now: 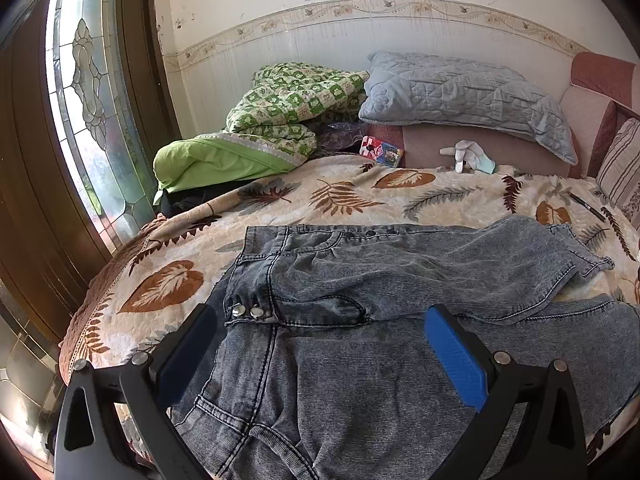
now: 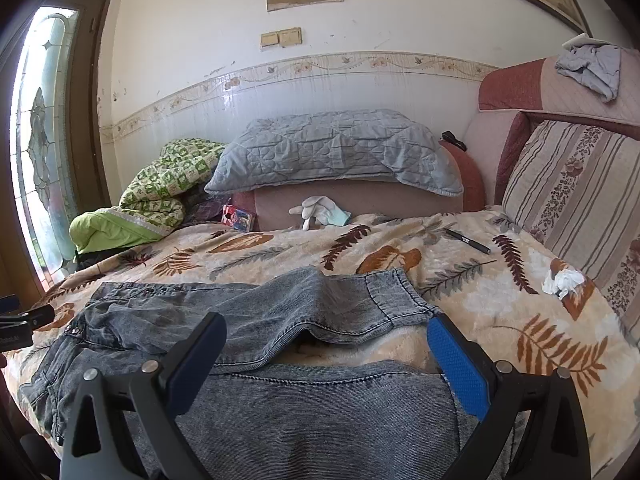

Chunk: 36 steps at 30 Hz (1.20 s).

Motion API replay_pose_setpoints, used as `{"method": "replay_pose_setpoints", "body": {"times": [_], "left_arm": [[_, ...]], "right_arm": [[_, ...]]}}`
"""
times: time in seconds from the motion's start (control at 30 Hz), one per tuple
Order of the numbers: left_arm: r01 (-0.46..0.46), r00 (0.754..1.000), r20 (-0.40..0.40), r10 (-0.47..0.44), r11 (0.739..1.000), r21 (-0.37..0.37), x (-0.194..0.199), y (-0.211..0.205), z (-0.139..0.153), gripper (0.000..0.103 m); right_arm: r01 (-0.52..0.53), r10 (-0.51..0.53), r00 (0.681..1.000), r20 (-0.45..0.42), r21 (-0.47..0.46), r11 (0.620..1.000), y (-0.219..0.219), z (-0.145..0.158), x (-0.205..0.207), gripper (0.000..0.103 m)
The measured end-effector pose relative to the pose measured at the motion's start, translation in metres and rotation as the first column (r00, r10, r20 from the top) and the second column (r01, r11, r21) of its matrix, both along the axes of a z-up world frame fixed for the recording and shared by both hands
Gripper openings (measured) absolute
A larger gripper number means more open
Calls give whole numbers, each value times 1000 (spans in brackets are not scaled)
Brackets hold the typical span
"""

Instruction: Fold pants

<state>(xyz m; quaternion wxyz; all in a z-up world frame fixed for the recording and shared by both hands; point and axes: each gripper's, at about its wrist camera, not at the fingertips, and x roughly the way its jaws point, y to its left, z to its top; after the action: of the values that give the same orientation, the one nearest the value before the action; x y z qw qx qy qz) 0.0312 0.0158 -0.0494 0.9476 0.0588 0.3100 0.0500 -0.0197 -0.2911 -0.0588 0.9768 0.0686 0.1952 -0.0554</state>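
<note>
- So the pants (image 1: 360,320) are grey acid-wash jeans, lying across the near part of the leaf-print blanket (image 1: 168,280) on the bed, close to its front edge.
- Waistband with two metal snap buttons (image 1: 246,311) sits toward the left side of the bed; the legs run off toward the right side.
- One leg is bunched up and lies a bit further back, its hem (image 2: 400,292) ending around the middle of the blanket; the other leg is flatter and nearest the front edge.
- Left gripper (image 1: 320,356) is spread as wide as it goes, nothing clamped, hovering over the hip/pocket area with the blue pads either side of the fabric.
- Right gripper (image 2: 326,364) same deal: fully spread, empty, sitting over the near leg, tilted down a little.
- Back edge of the bed: a grey quilted pillow (image 2: 336,152) on a pink bolster, a green checked quilt (image 1: 288,108) piled in the back-left corner.
- Also back there: white gloves (image 2: 316,208) and a small colourful box (image 2: 238,217).
- Right side: a black pen (image 2: 468,241) and a crumpled tissue (image 2: 562,280) on the blanket, next to a striped cushion (image 2: 576,196).
</note>
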Motion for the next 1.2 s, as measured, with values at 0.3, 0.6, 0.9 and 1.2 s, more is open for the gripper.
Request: {"method": "replay_pose_setpoints", "body": {"times": [0.3,0.6,0.9,1.2], "left_arm": [[-1,1000,-16,1,1000,-6,10,6,-5,103],[9,994,-111,-11,1000,-21,56,47,0,103],[-103,945,-322,62,988,-112,180,119,-13,103],[-277,858,-491,150,941,-197,266,173,-47,91]], "right_arm": [[-1,1,999,-37,-9,1000,3,-9,8,102],[47,-43,998,-46,91,995,-42,10,42,102],[127,-11,938,-346,313,941,-149,-10,179,88],[225,-17,883,-470,391,892,-171,-69,246,79]]}}
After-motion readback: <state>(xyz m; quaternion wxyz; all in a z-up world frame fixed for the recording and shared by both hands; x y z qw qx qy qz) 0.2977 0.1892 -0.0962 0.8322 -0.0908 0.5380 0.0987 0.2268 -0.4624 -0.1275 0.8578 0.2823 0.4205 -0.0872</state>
